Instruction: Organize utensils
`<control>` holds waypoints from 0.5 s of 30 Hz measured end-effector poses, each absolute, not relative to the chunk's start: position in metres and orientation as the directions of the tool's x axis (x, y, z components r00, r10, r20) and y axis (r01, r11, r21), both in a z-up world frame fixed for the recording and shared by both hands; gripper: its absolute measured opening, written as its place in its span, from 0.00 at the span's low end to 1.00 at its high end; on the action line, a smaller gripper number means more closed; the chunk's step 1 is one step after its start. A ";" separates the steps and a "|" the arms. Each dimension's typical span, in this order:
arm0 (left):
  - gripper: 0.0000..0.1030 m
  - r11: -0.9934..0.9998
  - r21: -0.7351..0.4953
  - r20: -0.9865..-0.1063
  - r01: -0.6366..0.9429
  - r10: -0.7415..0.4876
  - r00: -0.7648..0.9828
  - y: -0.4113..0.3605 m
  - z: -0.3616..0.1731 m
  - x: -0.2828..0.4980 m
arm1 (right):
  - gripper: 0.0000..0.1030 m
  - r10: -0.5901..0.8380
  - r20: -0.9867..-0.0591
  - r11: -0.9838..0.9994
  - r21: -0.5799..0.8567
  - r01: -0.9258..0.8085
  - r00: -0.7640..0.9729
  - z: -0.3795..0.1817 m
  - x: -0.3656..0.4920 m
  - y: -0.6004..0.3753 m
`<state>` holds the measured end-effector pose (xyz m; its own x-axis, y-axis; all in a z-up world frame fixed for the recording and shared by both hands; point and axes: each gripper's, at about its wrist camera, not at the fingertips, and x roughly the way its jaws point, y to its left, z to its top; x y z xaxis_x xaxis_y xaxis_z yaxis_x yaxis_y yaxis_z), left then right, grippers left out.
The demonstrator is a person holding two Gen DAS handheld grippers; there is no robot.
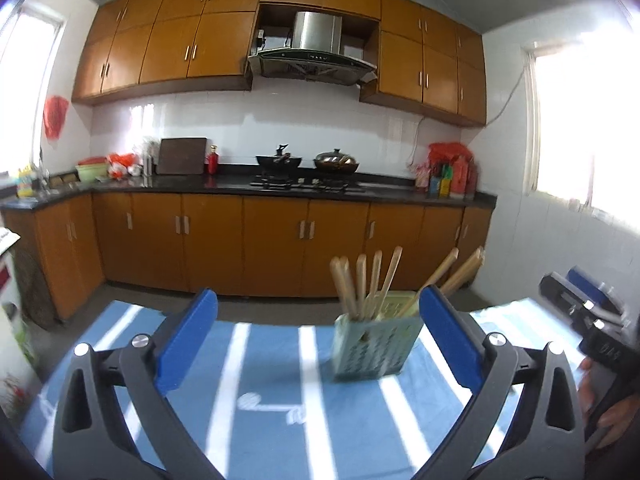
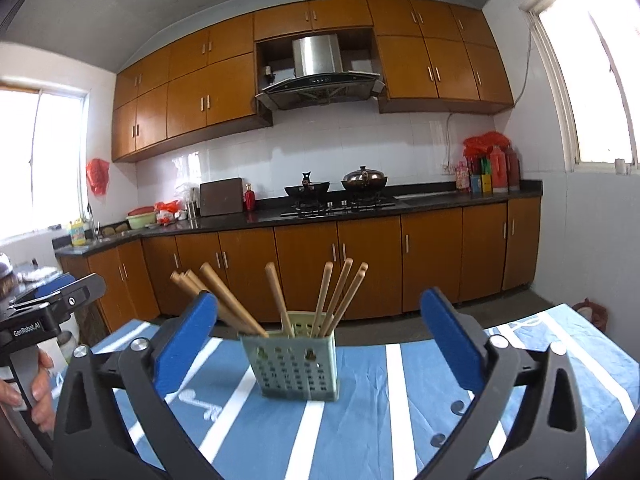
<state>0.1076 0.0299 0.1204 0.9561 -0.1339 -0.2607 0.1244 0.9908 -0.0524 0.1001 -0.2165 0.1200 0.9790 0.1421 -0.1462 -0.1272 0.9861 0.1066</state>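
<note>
pale green perforated plastic is the thing i watch: the utensil holder (image 2: 294, 364) stands upright on the blue striped table (image 2: 420, 400), wooden chopsticks (image 2: 276, 300) fanned out of its top.

going left to right in the right wrist view: my left gripper (image 1: 318, 336) has its jaws spread wide and empty, and in its own view the holder sits toward the right-hand blue pad, about 2 o'clock. my right gripper (image 2: 320, 336) is equally wide apart with nothing between the pads, the holder ahead near 12 o'clock.

the risk i judge: a pad clipping the leaning chopsticks at 10 o'clock could tip the light holder or scatter them.

the left view is smeared. i can't count the chopsticks, see inside the holder, or see the table's near edge.
</note>
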 end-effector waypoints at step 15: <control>0.96 0.999 0.030 -0.355 0.035 -0.022 0.934 0.032 0.051 0.055 | 0.98 0.089 -0.288 0.996 0.043 -0.080 0.953 0.061 0.054 -0.189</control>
